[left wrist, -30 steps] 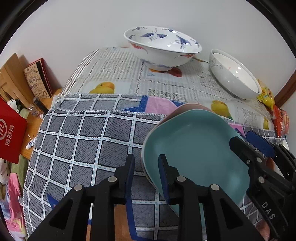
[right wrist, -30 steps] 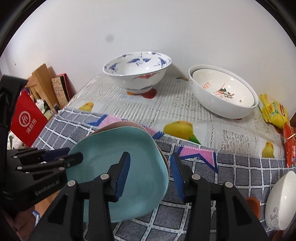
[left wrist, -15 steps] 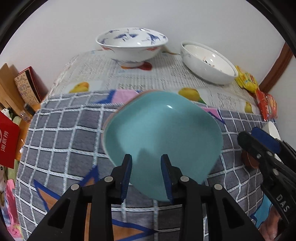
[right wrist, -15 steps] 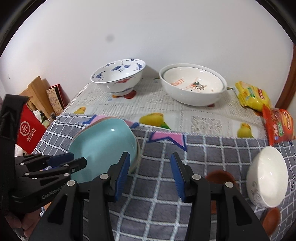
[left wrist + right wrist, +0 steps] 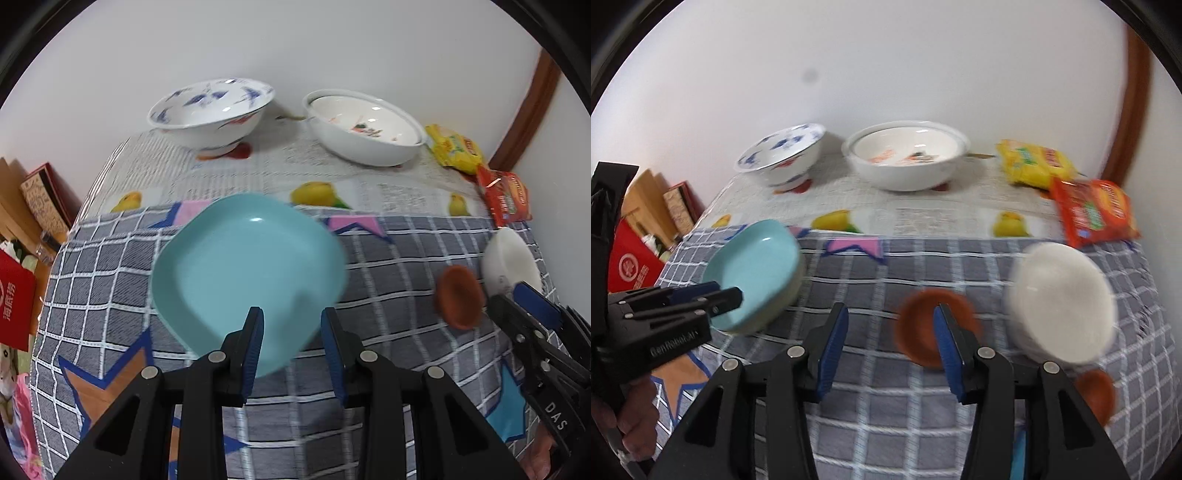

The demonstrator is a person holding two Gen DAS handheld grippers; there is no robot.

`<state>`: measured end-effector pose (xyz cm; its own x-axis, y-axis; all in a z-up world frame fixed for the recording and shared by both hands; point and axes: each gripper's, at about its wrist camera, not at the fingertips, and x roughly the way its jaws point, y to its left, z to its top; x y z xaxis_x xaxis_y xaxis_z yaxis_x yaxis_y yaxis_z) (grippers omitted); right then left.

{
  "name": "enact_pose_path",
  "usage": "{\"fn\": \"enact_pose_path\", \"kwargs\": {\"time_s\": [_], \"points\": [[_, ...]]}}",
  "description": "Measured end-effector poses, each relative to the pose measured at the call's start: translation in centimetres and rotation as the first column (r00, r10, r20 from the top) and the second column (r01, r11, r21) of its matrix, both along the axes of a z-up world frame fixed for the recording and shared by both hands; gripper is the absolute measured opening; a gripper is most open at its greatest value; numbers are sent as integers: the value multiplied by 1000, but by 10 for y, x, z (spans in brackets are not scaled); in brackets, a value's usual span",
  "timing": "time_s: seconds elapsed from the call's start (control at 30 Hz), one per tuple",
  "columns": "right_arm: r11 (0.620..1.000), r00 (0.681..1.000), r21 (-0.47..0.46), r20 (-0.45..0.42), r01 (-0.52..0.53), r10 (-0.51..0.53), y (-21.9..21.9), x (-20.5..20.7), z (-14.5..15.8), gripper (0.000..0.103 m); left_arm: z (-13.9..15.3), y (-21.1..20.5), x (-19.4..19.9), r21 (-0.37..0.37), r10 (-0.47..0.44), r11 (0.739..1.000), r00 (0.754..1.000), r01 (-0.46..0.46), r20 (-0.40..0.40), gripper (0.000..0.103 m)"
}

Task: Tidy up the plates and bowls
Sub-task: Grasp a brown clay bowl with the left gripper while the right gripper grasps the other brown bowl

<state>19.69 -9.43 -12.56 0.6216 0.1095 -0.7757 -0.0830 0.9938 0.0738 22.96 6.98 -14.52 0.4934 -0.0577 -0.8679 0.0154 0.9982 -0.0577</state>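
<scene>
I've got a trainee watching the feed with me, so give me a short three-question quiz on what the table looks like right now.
1. True or false: the left gripper is shut on the teal plate.
2. Which dish on the grey checked cloth lies nearest the right gripper? A) the small brown dish B) the blue-patterned bowl C) the large white bowl
3. Fill in: the red snack packet lies nearer to the camera than the ______ snack packet.

Key: 1. False: the jaws stand apart, with the plate lying on the cloth beyond them. 2. A. 3. yellow.
</scene>
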Motion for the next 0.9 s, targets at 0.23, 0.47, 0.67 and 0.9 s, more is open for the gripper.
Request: {"fn": "enact_pose_path", "kwargs": {"time_s": [0.23, 0.47, 0.67, 0.9], "points": [[987, 989, -53, 9, 149, -148, -77, -43, 15, 58, 17, -54, -14, 33, -44, 999, 997, 42, 66, 31], [964, 966, -73, 8, 256, -257, -144, -88, 15, 59, 17, -105, -27, 70, -79, 995, 994, 73, 78, 31], [958, 959, -76, -40, 278, -281, -175, -111, 5, 59, 13, -130, -34, 81, -91, 993, 993, 85, 78, 31], [958, 953, -34, -92, 285, -287, -189, -112, -18, 59, 1, -140, -27, 77, -108, 992, 993, 104, 43, 31]]}}
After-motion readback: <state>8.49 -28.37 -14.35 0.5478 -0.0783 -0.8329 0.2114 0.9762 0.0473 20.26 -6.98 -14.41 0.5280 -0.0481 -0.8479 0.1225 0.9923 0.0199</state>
